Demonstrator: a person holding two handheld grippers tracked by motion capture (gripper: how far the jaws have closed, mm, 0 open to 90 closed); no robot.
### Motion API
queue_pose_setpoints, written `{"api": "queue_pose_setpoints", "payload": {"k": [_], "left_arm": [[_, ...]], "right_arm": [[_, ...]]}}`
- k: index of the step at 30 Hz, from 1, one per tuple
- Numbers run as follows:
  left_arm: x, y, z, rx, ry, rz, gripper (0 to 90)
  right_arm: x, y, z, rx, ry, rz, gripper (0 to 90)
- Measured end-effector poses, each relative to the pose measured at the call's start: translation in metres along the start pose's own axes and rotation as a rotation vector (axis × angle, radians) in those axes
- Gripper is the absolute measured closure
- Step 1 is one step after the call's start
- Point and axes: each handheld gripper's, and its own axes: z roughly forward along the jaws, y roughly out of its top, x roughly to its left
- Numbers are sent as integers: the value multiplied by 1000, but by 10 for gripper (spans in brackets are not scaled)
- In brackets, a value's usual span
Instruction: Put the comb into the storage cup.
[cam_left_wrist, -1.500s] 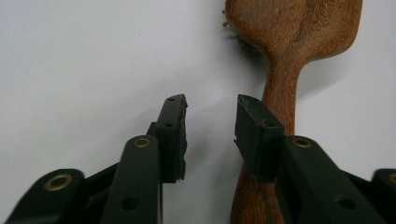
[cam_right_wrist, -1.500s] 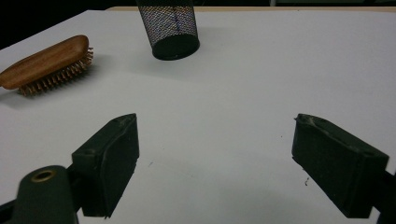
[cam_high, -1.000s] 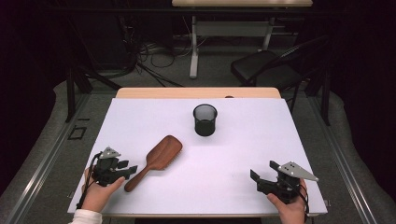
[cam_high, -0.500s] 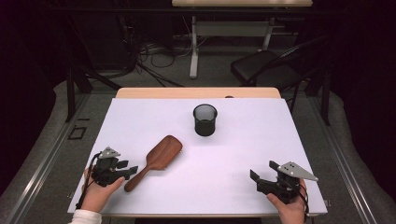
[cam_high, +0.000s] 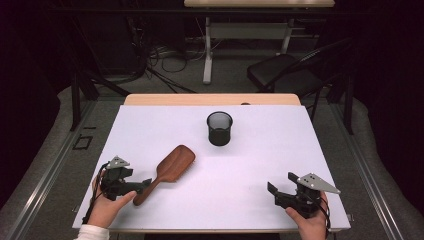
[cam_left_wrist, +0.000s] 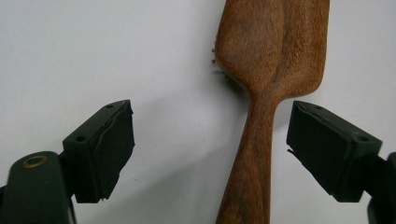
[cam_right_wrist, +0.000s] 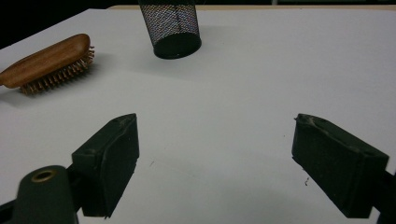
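Black mesh cup, white table

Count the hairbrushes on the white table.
1: a wooden hairbrush lies bristles-down at the table's front left, its handle between the open fingers of the left gripper, untouched. None looks hidden.

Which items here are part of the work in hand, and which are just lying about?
In play:
- wooden hairbrush, bristles down, handle between the left gripper's jaws, which have just been opening and don't touch it
- black mesh cup, upright, likely its container

Lying about:
- right gripper, open over bare table
- chair
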Motion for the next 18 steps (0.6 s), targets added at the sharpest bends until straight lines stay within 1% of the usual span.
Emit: {"api": "queue_pose_setpoints", "payload": {"k": [1, 3, 6, 9, 13, 14, 15, 18], "left_arm": [[-1, 0, 0, -7, -6, -9, 97], [-1, 1, 0, -13, -9, -14, 52], [-3, 1, 2, -17, -23, -23, 7], [-5, 1, 3, -12, -28, -17, 4], [-7, 1, 3, -14, -34, -9, 4], [-9, 1, 3, -21, -36, 1, 4], [-10, 1, 2, -17, -46, 8, 5], [-12, 1, 2, -22, -39, 12, 4]], "right_arm": [[0, 0, 0, 1, 0, -1, 146], [0, 0, 0, 0, 1, 0, 146], [0, 0, 0, 2, 2, 5, 146], [0, 0, 0, 1, 0, -1, 146], [0, 0, 0, 2, 1, 3, 146], [0, 0, 0, 1, 0, -1, 146], [0, 0, 0, 1, 2, 3, 146], [0, 0, 0, 2, 2, 5, 146]]}}
